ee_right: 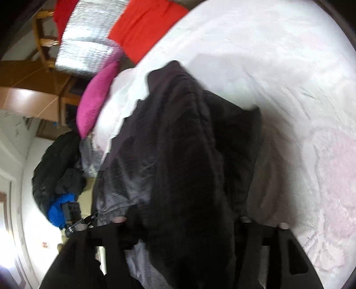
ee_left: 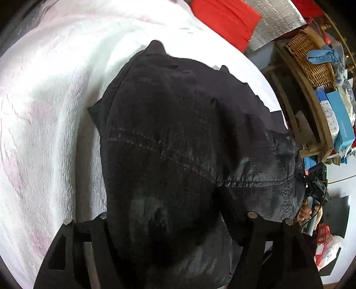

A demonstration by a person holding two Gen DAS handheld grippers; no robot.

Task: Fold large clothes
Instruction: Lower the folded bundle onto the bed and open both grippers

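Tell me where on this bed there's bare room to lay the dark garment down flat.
Bare white bedspread lies open left of the dark garment in the left wrist view, and beyond it up to the red cloth. The right wrist view shows the same open sheet to the garment's right. The bed edge by the wicker basket and pink pillow is crowded.

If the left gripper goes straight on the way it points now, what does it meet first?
Most likely the dark garment. It already bulges between the left gripper's fingers and fills the view ahead. The white bedcover lies under and beyond it, though depth is hard to judge.
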